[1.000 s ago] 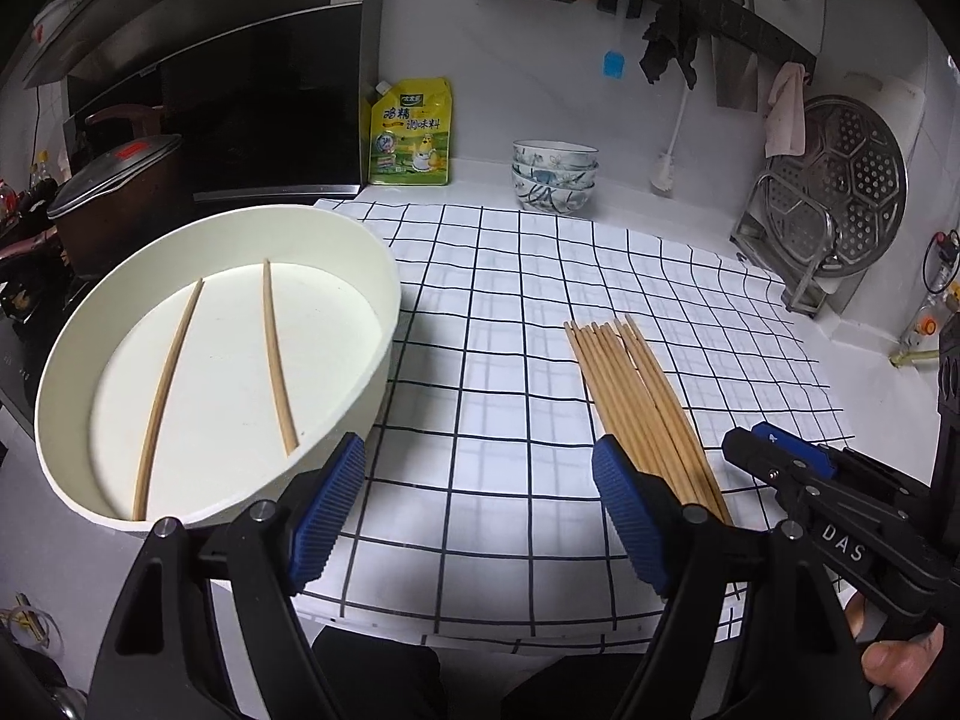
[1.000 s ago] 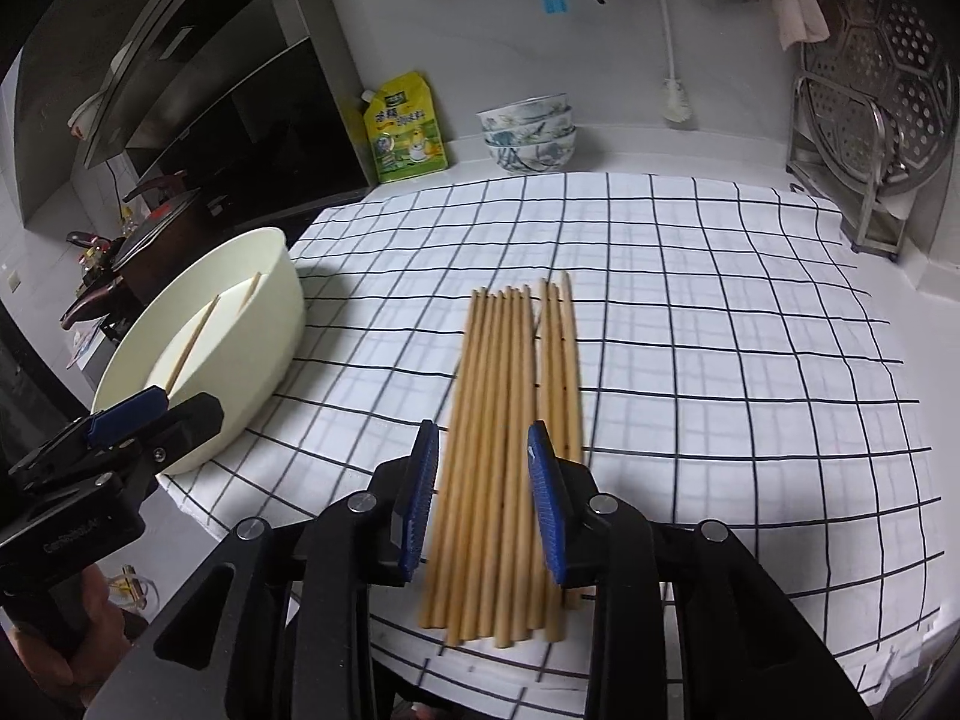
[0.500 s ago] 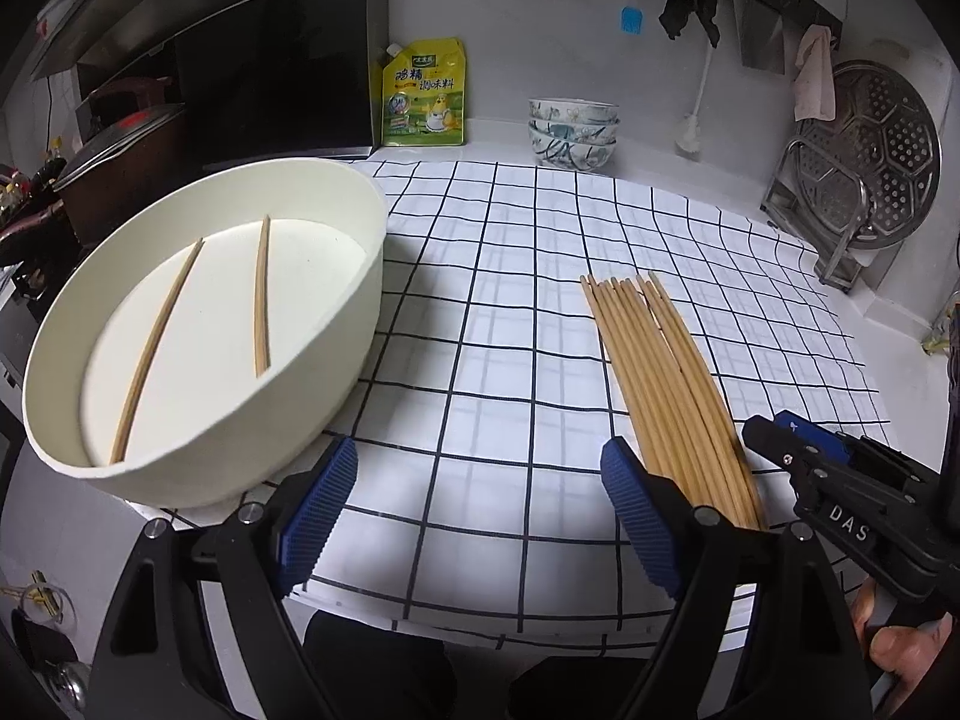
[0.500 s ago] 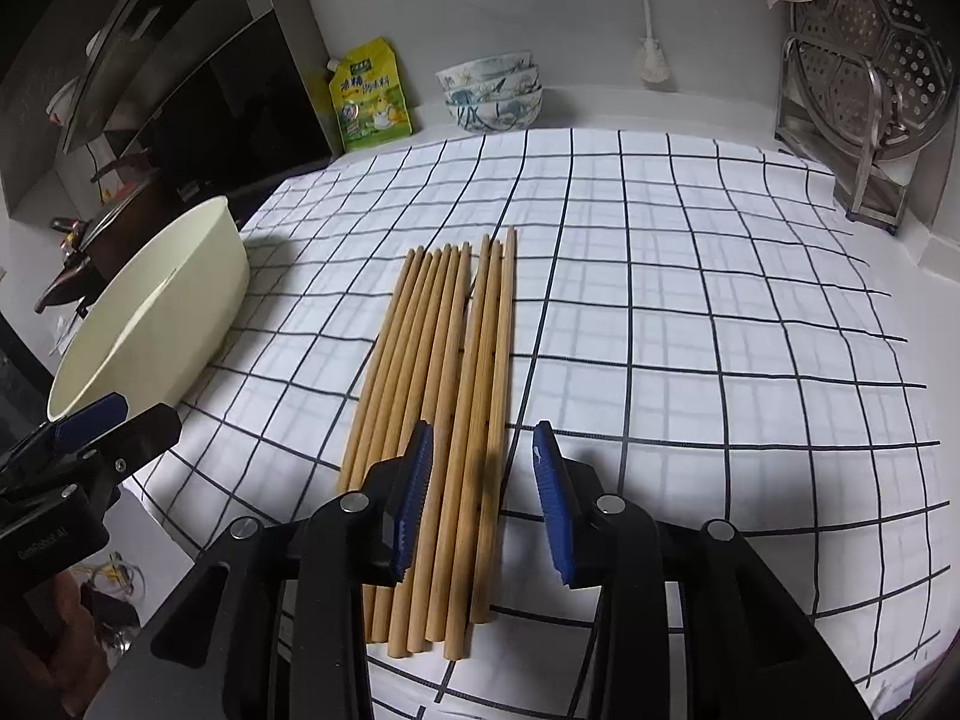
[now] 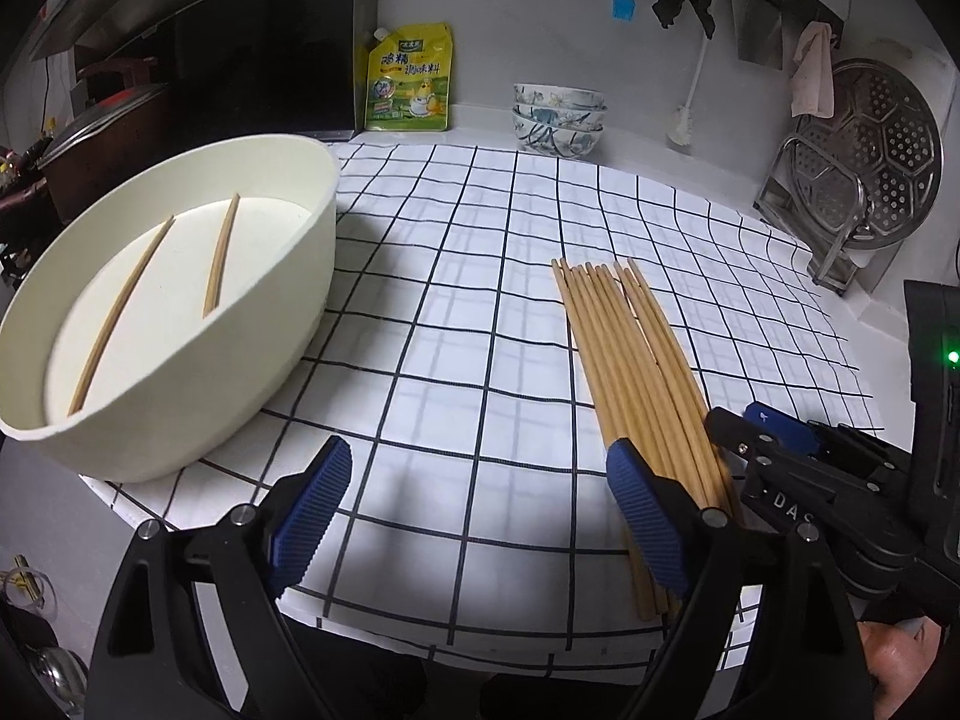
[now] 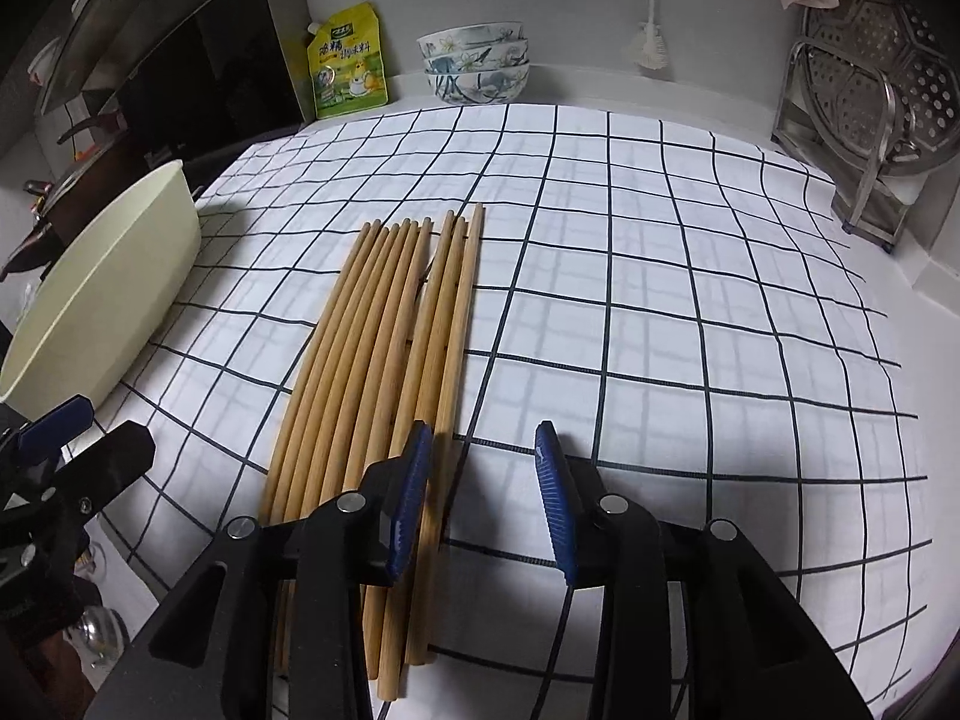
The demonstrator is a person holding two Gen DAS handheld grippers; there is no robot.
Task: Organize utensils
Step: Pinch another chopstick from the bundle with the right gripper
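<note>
Several wooden chopsticks [image 5: 624, 348] [image 6: 384, 336] lie side by side on the checked cloth [image 5: 480, 312]. Two more chopsticks [image 5: 219, 258] rest inside the cream oval basin [image 5: 240, 372] [image 6: 102, 294] at the left. My left gripper [image 5: 477, 456] hovers over bare cloth between basin and bundle; its jaws are opening and nothing is between them. My right gripper [image 6: 483, 432] is open over the bundle's near right edge, its left finger above the outermost sticks and not pressing on them. It also shows at the right in the left wrist view [image 5: 762, 420].
A yellow pouch [image 5: 411, 78] and stacked patterned bowls [image 5: 558, 120] stand by the back wall. A metal steamer plate on a rack [image 5: 864, 180] stands at the right, and a lidded pot [image 5: 90, 138] behind the basin. The cloth's near edge hangs off the counter.
Both grippers have sunk closer to the cloth. The left jaws have spread wider. The right gripper has shifted from over the middle of the bundle to its right edge.
</note>
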